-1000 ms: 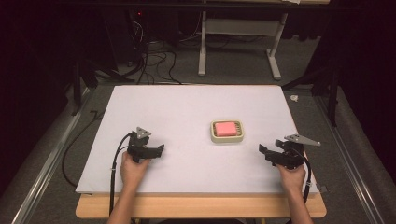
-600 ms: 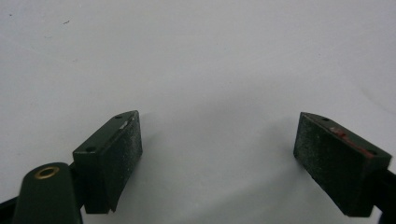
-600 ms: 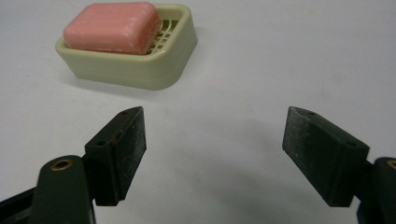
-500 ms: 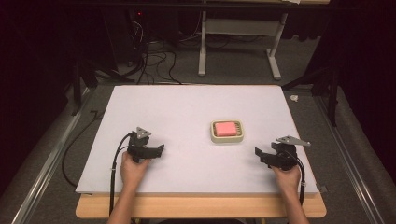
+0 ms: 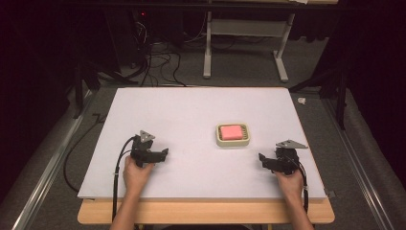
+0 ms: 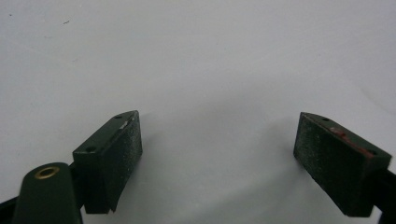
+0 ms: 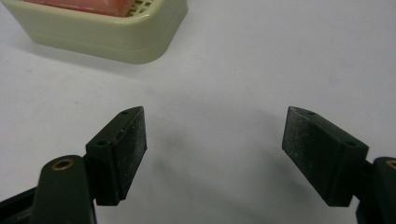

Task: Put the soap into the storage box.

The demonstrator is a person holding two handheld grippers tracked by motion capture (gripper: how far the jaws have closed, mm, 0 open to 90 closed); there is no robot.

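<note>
1. The left hand-held gripper (image 5: 160, 154) rests low over the white surface (image 5: 191, 115), held by the person's left hand (image 5: 136, 173); its jaws stand wide apart with nothing between them. In the left gripper view the same hand-held gripper (image 6: 219, 144) has bare white surface between and ahead of its two black pads.

2. The right hand-held gripper (image 5: 264, 159) is held by the right hand (image 5: 289, 181), and its jaws are likewise spread wide and empty — the right gripper view shows this hand-held gripper (image 7: 215, 140) with only white surface between the pads.

3. A cream soap dish (image 5: 232, 134) sits on the surface with a pink bar of soap (image 5: 231, 132) lying in it. It is ahead of the right hand-held gripper and a little toward the left one, near but not touching. In the right gripper view the soap dish (image 7: 107, 35) lies beyond the jaw tips and off to the left of that view, clearly apart from them, with the pink soap (image 7: 79, 5) just visible at the top edge.

4. From the left hand-held gripper the dish is well apart, off toward the right hand-held gripper and slightly ahead.

5. A black cable (image 5: 117, 167) trails back from the left hand-held gripper past the near edge of the surface — a grey three-cornered plate (image 5: 146, 135) sits on top of it.
</note>
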